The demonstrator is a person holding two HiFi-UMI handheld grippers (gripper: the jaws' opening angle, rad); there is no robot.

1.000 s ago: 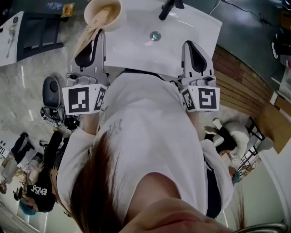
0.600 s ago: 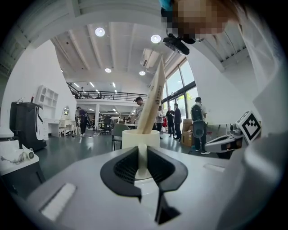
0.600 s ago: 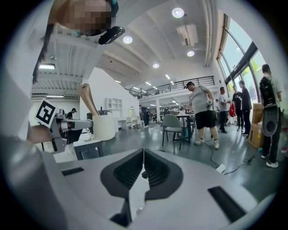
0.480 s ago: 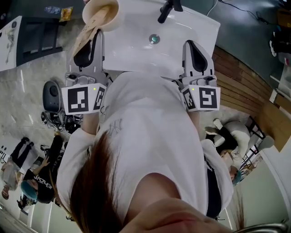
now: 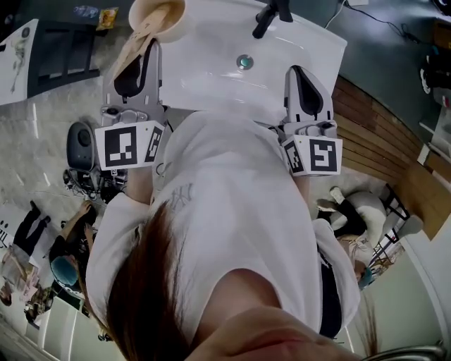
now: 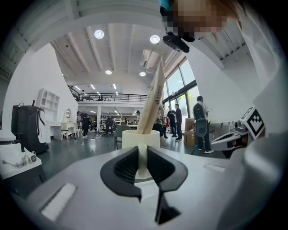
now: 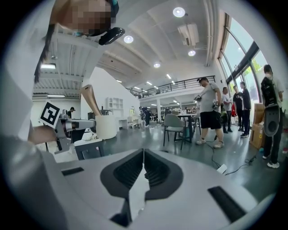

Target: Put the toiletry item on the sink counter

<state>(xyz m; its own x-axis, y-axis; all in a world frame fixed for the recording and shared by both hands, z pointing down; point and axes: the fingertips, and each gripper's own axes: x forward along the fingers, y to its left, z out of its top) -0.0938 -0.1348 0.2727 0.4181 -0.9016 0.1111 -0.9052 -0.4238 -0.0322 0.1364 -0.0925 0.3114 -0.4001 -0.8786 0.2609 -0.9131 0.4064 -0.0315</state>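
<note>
A cream cup (image 5: pixel 158 15) with a beige tube (image 5: pixel 137 44) standing in it sits at the far left corner of the white sink (image 5: pixel 211 70). My left gripper (image 5: pixel 141 44) is shut on the cup's near wall. In the left gripper view the cup (image 6: pixel 140 137) fills the space just past the jaws (image 6: pixel 142 164), and the tube (image 6: pixel 154 99) leans up to the right. Whether the cup rests on the counter I cannot tell. My right gripper (image 5: pixel 301 69) hovers at the sink's near right edge, shut and empty (image 7: pixel 143 164). It sees the cup (image 7: pixel 105 127) off to its left.
A black faucet (image 5: pixel 271 14) and a round drain (image 5: pixel 244 62) lie at the sink's far middle. Wooden flooring (image 5: pixel 373 134) runs to the right. Several people (image 7: pixel 210 112), chairs and a table stand in the hall beyond.
The left gripper and the cup have edged slightly up and away in the head view. The right gripper has barely shifted.
</note>
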